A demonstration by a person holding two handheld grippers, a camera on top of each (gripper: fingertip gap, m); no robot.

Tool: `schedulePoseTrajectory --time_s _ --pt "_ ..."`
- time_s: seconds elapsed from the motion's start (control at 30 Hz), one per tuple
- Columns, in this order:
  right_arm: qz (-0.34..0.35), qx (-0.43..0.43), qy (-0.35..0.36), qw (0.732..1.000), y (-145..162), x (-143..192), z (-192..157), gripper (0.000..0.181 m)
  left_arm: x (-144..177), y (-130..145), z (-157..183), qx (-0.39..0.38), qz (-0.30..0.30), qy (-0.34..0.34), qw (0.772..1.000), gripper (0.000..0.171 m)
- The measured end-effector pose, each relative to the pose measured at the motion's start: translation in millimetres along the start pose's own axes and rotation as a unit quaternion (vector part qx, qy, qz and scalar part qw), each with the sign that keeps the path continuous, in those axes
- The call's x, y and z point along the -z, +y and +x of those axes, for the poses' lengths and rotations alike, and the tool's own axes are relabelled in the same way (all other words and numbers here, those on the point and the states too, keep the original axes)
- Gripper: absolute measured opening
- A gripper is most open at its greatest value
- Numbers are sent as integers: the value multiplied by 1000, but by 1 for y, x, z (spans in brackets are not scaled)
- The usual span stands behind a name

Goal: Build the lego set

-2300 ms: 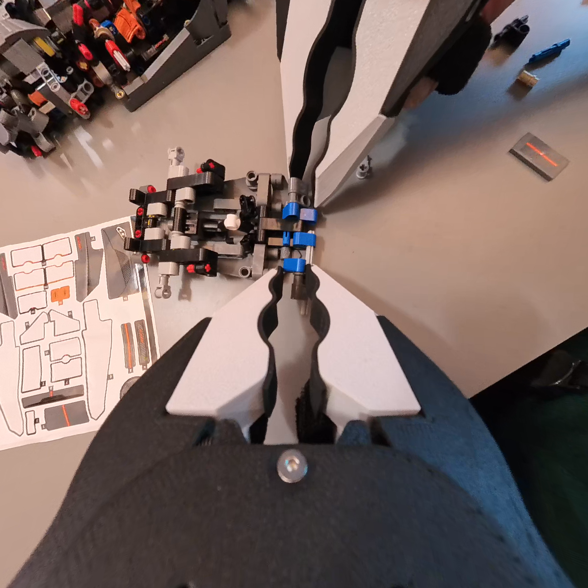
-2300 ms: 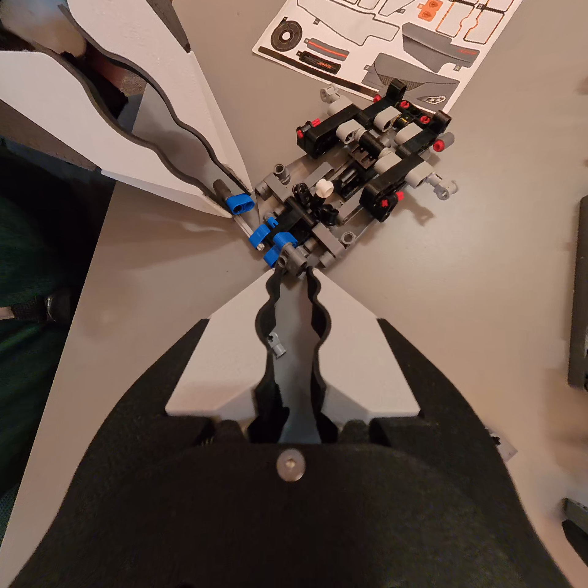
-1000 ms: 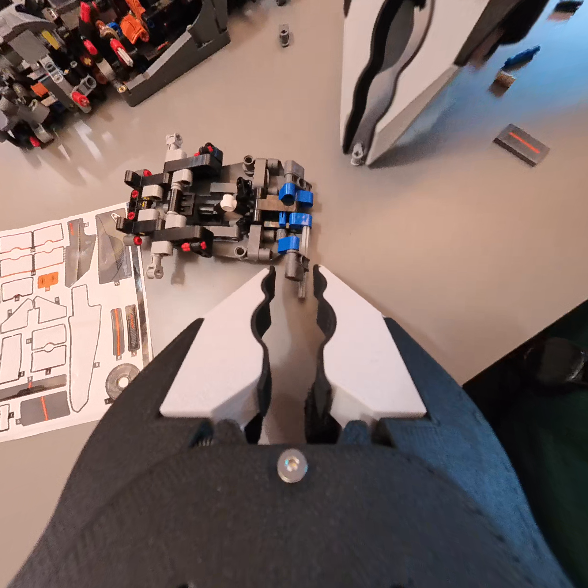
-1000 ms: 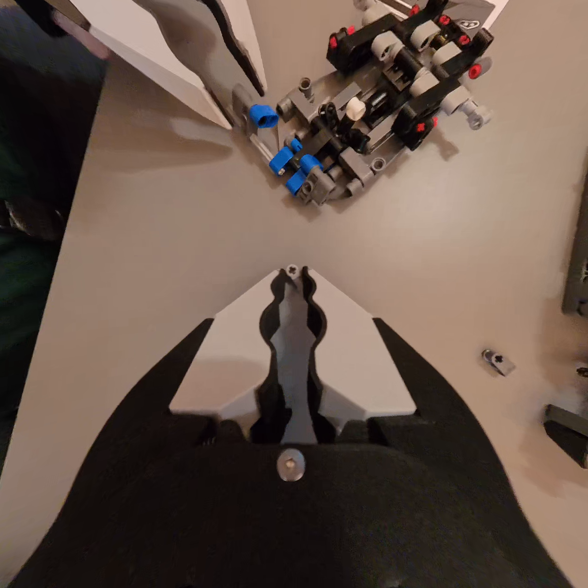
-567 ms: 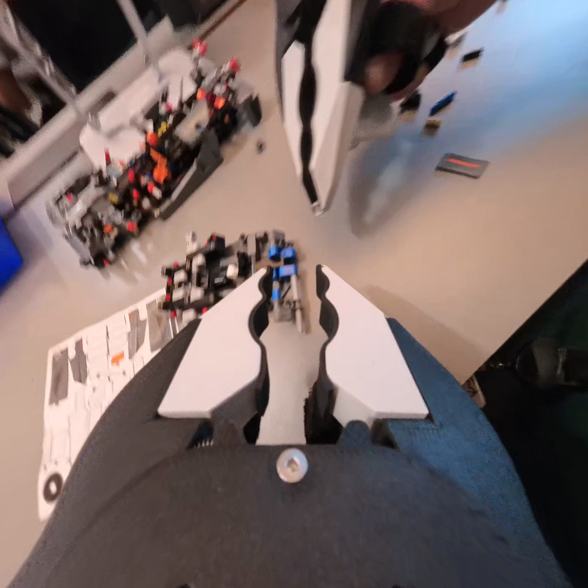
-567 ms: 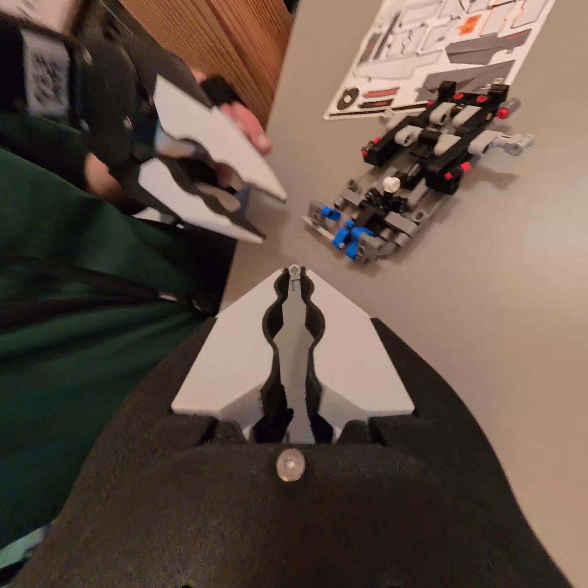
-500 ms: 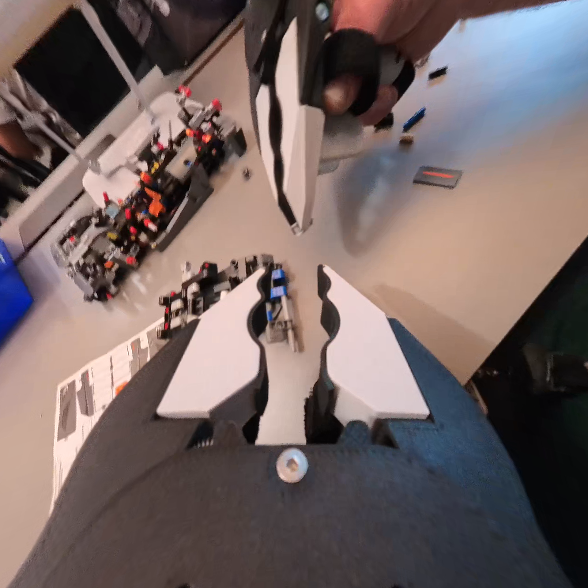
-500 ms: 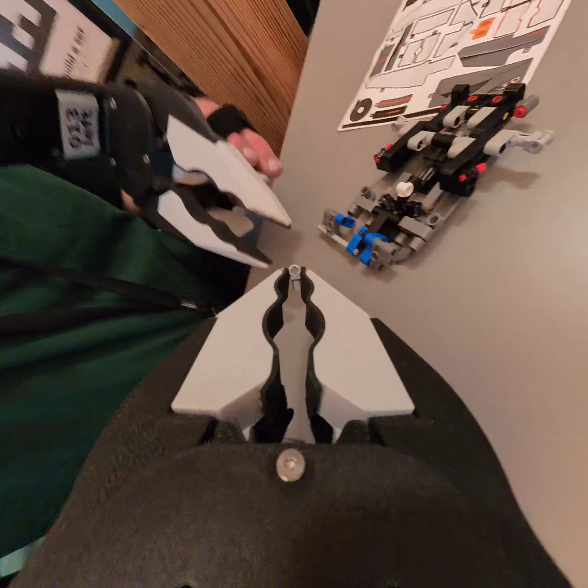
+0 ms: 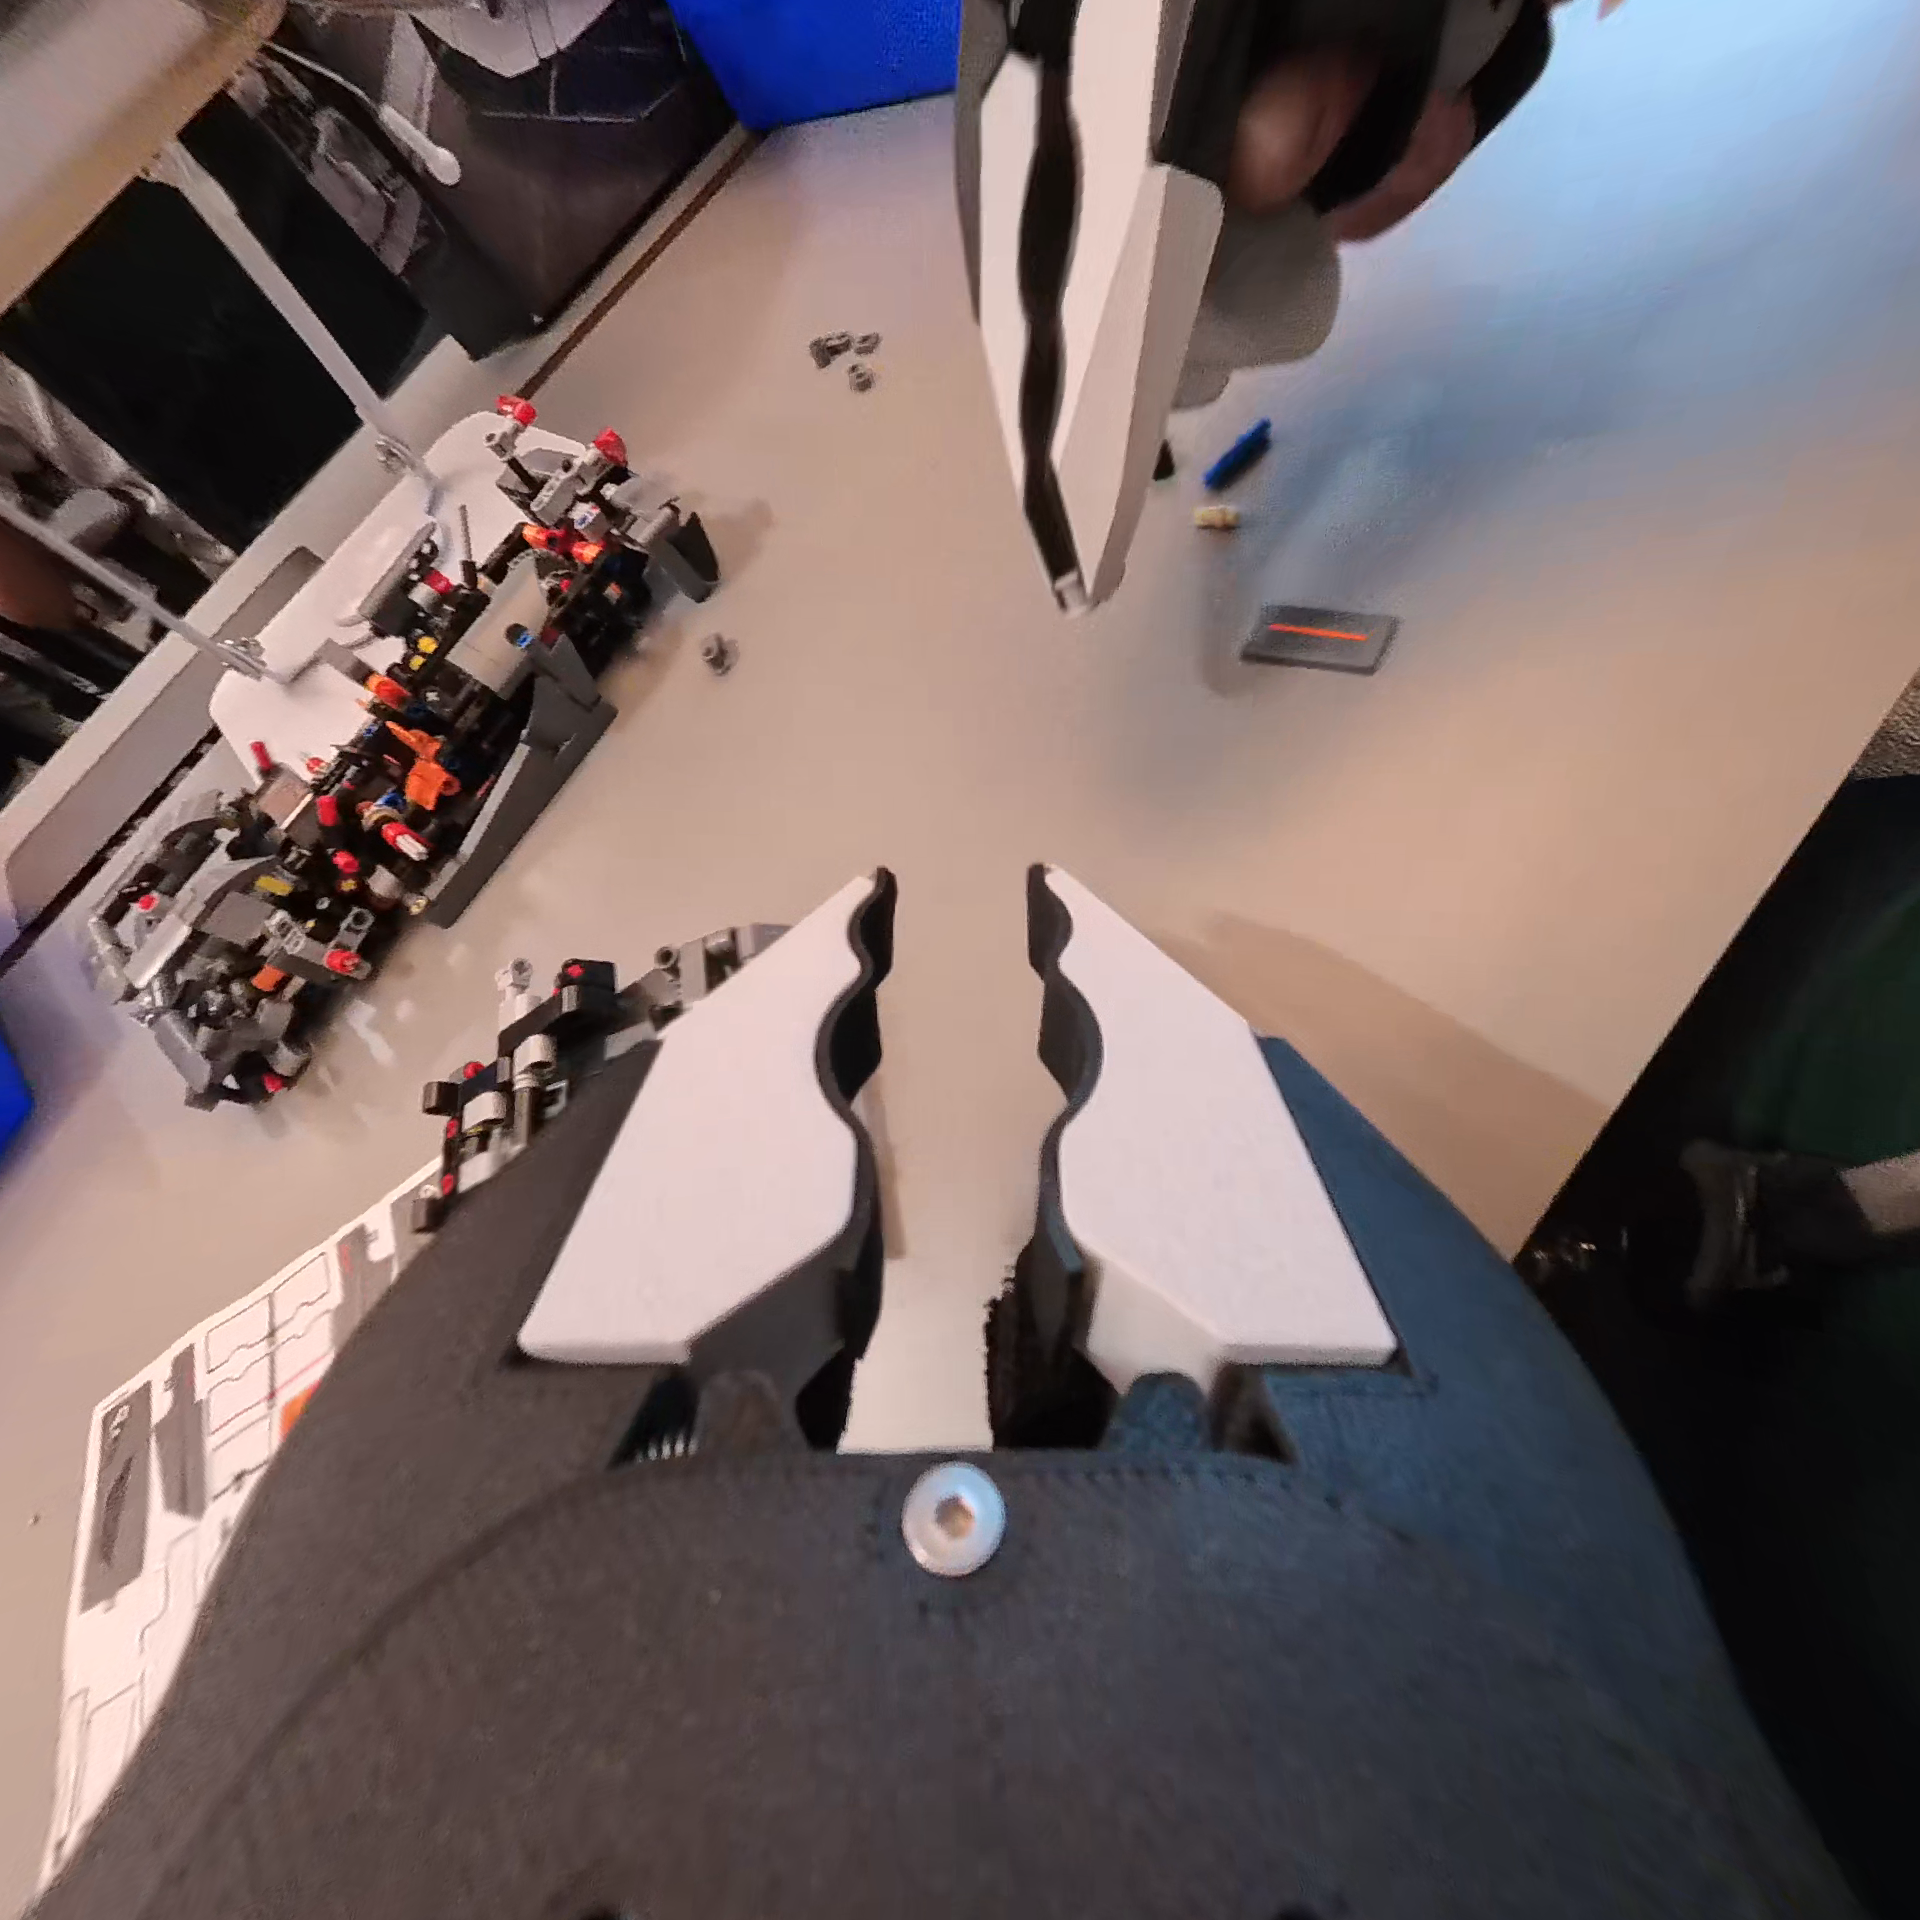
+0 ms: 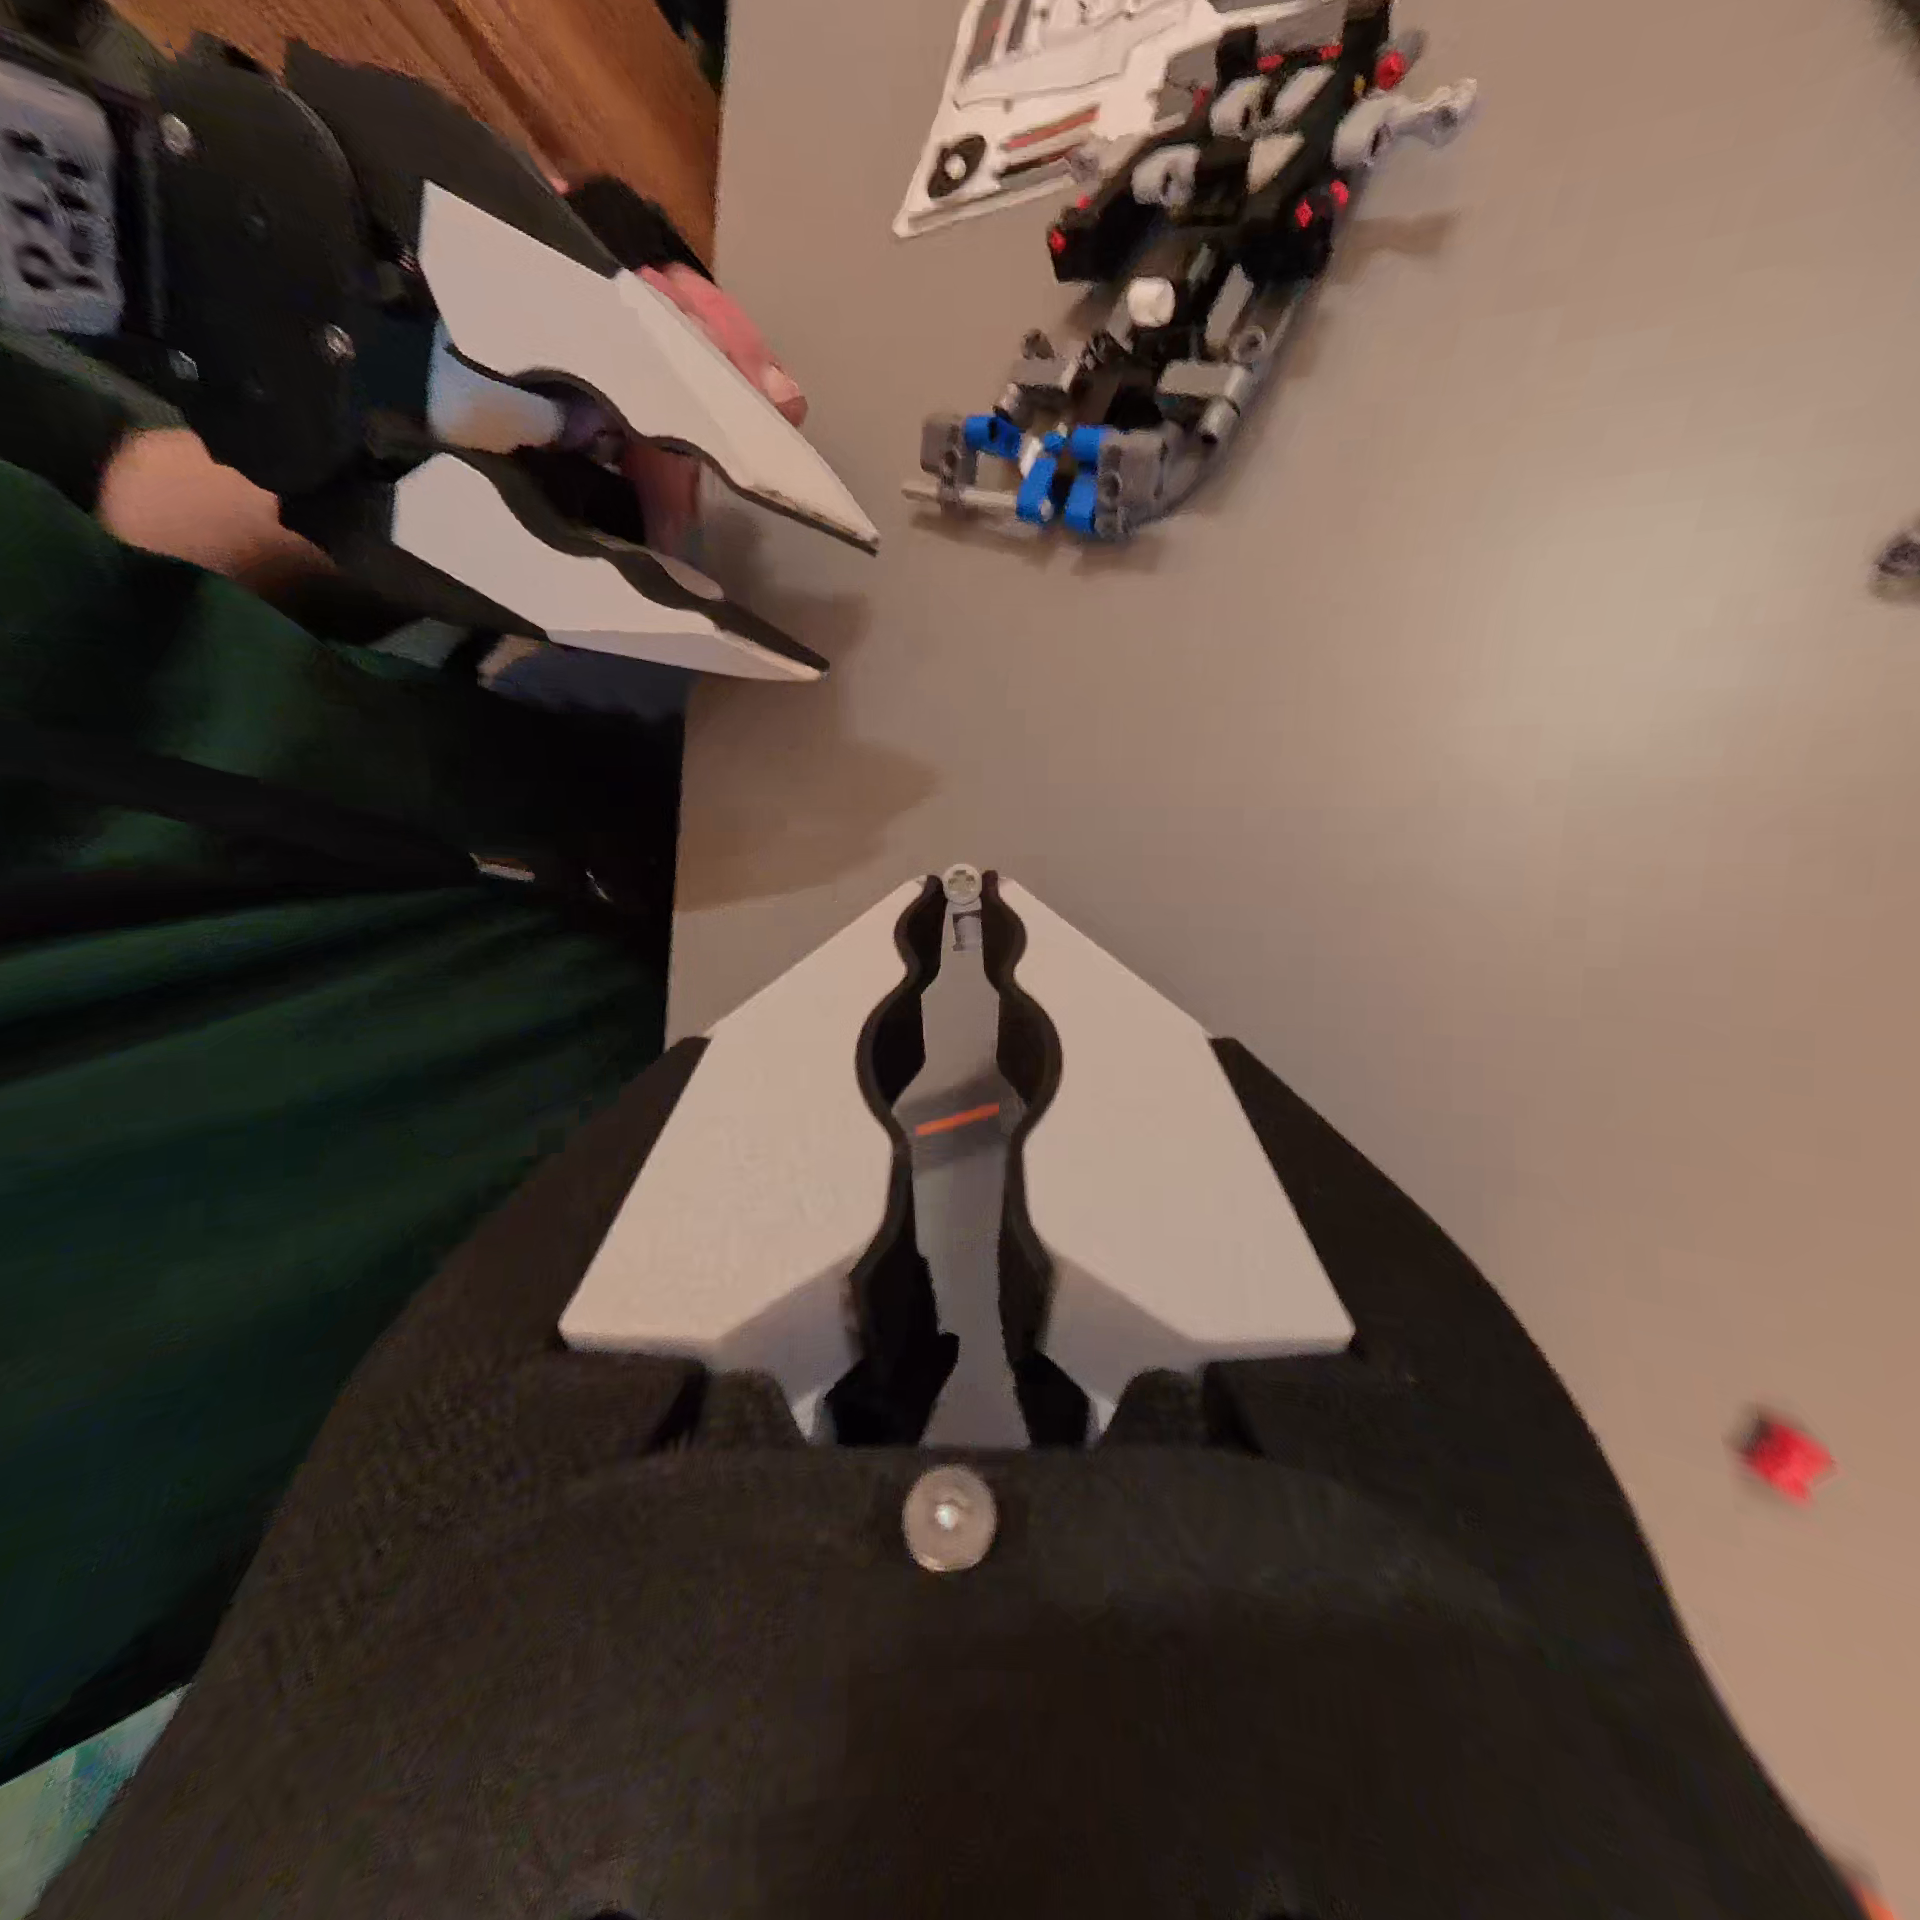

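Note:
The black and grey lego assembly (image 10: 1164,312) with blue connectors lies on the grey table (image 10: 1455,831). In the left wrist view it (image 9: 540,1049) is half hidden behind my left finger. My left gripper (image 9: 958,883) is open and empty, held above the table beside the assembly; it also shows in the right wrist view (image 10: 847,603). My right gripper (image 10: 961,885) is shut on a small light grey connector piece (image 10: 961,904) at its tips, well short of the assembly. It hangs over the table in the left wrist view (image 9: 1070,582).
A pile of loose lego parts (image 9: 364,779) and a sticker sheet (image 9: 208,1403) lie to the left. A dark tile with an orange stripe (image 9: 1320,636), a blue pin (image 9: 1236,454) and small grey bits (image 9: 847,353) lie farther off. The table edge (image 9: 1714,935) runs on the right. Some 7 centimetres of space lies between my two pairs of fingers.
My left gripper let go of the assembly's axle, opened and rose away. My right gripper left the assembly, closed on the small grey connector and lifted it.

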State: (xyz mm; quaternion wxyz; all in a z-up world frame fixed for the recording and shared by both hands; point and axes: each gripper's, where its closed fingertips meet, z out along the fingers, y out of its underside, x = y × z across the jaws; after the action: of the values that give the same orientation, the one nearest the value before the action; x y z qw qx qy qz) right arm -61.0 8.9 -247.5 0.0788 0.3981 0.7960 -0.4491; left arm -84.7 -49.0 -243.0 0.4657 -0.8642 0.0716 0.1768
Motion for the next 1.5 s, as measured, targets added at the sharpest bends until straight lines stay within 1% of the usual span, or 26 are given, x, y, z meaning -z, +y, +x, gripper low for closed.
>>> schedulePoseTrajectory --time_s 0.07,0.17,0.33,0.43,0.5,0.57,0.6,0.73,0.83,1.03,1.1,1.13,1.23,1.33,1.4,1.5 --pt "-15 16 42 999 11 4 4 5 -3 2 8 -3 -7 8 1000 24" --pt "-44 62 109 991 22 -1 12 5 -6 4 18 0 -17 15 1000 24" --pt "-73 138 183 971 20 -36 15 5 -11 10 26 5 -33 18 999 23" --pt "-75 155 196 965 12 -56 13 5 -14 13 28 2 -42 21 999 23" --pt "-76 159 207 962 8 -58 16 7 -15 15 28 -1 -49 22 999 23" --pt "-76 150 208 964 6 -56 19 21 -15 16 28 0 -50 24 998 24" --pt "-71 143 198 967 6 -55 18 24 -16 16 29 2 -49 25 998 23" --pt "-37 116 191 974 2 -32 21 23 -17 18 30 5 -50 29 998 24" --pt "-2 99 214 972 0 0 34 0 -18 19 29 10 -49 29 998 24" --pt "68 45 257 963 1 75 67 0 -17 25 26 18 -58 25 998 24" --pt "74 47 261 961 -3 84 76 10 -18 26 27 22 -57 27 998 23" --pt "63 57 267 960 -5 82 83 15 -18 27 27 23 -58 28 998 23" --pt "12 107 277 955 -16 64 102 18 -21 27 27 18 -60 27 998 24" --pt "-23 148 269 952 -32 41 119 26 -21 25 26 22 -57 23 998 23" --pt "-37 155 262 952 -42 25 128 28 -20 25 25 24 -55 22 998 23" --pt "-60 139 257 955 -49 5 138 31 -19 25 24 23 -54 21 998 23"
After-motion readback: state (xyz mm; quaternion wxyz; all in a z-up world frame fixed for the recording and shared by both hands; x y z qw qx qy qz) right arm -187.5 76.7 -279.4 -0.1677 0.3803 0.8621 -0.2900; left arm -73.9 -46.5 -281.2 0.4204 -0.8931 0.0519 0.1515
